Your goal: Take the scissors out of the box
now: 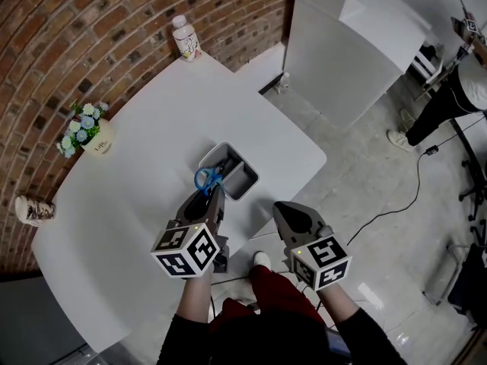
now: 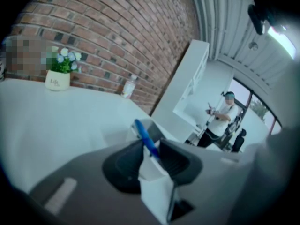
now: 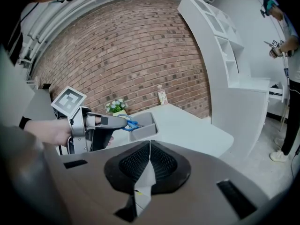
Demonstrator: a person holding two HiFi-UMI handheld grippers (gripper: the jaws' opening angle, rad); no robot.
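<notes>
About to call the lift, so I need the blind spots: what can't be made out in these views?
Blades of the scissors: head view, sunk in the box, covered by the left gripper.
Whether the left jaws press the blue handle between them: left gripper view, too blurred.
Whether anything else lies in the box: head view, too small and dark.

- scissors: blue handles of glossy plastic
- box: smooth grey plastic, matt
- table: smooth, white, matt
- brick wall: rough, matt
- floor: glossy pale tiles
</notes>
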